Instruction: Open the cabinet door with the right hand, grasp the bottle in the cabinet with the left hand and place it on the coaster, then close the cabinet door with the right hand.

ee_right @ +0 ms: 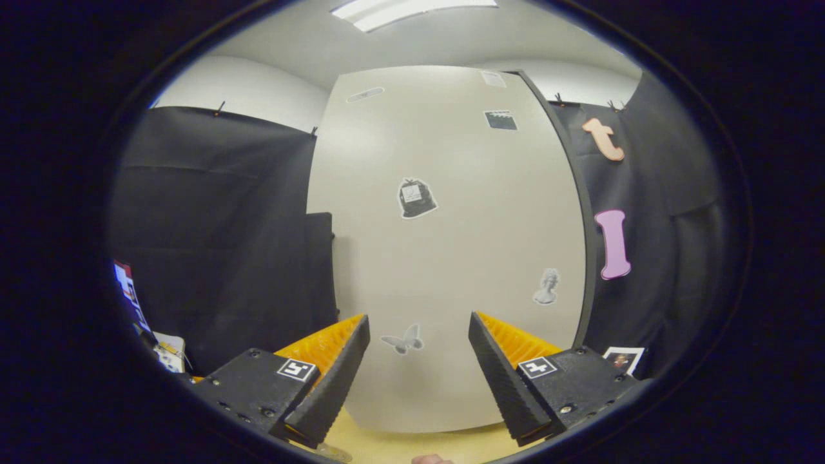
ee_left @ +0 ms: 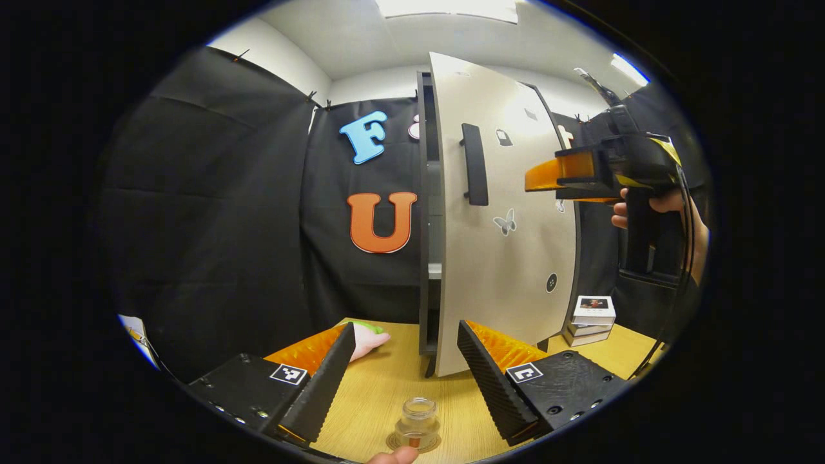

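A small clear bottle (ee_left: 419, 417) stands upright on a round coaster (ee_left: 394, 443) on the wooden table, low in the left gripper view. My left gripper (ee_left: 406, 377) is open, its fingers apart on either side above the bottle and not touching it. Beyond stands the cabinet (ee_left: 424, 212) with its pale door (ee_left: 509, 258) ajar and a black handle (ee_left: 475, 164) on it. My right gripper (ee_left: 559, 173), held by a hand (ee_left: 660, 203), hovers in front of the door at the upper right. In the right gripper view, the right gripper (ee_right: 419, 361) is open, facing the door's stickered face (ee_right: 445, 258) with nothing between its fingers.
A stack of small boxes (ee_left: 593, 319) sits on the table (ee_left: 380, 393) to the right of the cabinet. A pink and green object (ee_left: 368, 338) lies on the table left of the cabinet's foot. A fingertip (ee_left: 394, 456) shows at the bottom edge beside the coaster.
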The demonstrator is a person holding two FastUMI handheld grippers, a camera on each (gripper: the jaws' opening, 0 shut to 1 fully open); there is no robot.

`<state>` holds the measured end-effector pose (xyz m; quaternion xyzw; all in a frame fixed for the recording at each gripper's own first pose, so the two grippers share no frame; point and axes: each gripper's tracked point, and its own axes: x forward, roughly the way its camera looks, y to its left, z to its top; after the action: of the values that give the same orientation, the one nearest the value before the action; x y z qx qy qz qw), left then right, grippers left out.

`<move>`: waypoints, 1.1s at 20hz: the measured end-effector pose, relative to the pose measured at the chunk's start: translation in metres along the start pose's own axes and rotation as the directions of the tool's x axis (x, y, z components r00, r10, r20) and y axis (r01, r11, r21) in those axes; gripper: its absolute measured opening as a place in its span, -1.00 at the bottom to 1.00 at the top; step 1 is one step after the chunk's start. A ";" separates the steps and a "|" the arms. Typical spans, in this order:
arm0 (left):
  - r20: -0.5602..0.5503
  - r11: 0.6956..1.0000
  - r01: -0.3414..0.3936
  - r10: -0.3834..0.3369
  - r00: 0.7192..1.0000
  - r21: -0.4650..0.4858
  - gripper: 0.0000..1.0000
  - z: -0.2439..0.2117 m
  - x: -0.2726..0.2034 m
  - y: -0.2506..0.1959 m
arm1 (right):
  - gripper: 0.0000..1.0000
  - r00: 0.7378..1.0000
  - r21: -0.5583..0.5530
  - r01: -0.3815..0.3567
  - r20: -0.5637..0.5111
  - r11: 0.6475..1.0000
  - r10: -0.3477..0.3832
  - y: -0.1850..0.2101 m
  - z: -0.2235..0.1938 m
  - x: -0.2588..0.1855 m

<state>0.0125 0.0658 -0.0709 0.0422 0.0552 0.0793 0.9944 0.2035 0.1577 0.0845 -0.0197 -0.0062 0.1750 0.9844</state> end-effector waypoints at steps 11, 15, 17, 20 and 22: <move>0.027 0.999 0.040 -0.040 0.999 0.011 0.92 0.015 -0.009 -0.024 | 0.97 0.992 -0.021 0.129 0.018 0.991 -0.128 -0.037 -0.008 -0.086; 0.033 0.998 0.061 -0.060 0.998 -0.019 0.92 0.020 -0.015 -0.038 | 0.99 0.981 -0.009 0.191 0.015 0.981 -0.191 -0.054 -0.022 -0.122; 0.033 0.998 0.066 -0.066 0.997 -0.014 0.92 0.021 -0.017 -0.042 | 0.99 0.974 -0.003 0.225 0.004 0.974 -0.225 -0.064 -0.032 -0.137; 0.049 0.997 0.072 -0.072 0.996 0.000 0.92 0.025 -0.022 -0.045 | 0.98 0.957 0.014 0.291 0.019 0.957 -0.291 -0.084 -0.043 -0.163; 0.052 0.997 0.075 -0.076 0.996 0.007 0.92 0.024 -0.024 -0.048 | 0.98 0.941 0.023 0.338 0.023 0.941 -0.338 -0.096 -0.053 -0.179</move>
<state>-0.0007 0.0128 -0.0490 0.0446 0.0308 0.0404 0.9977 0.0693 0.0037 0.0345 -0.0068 -0.0208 0.0037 0.9998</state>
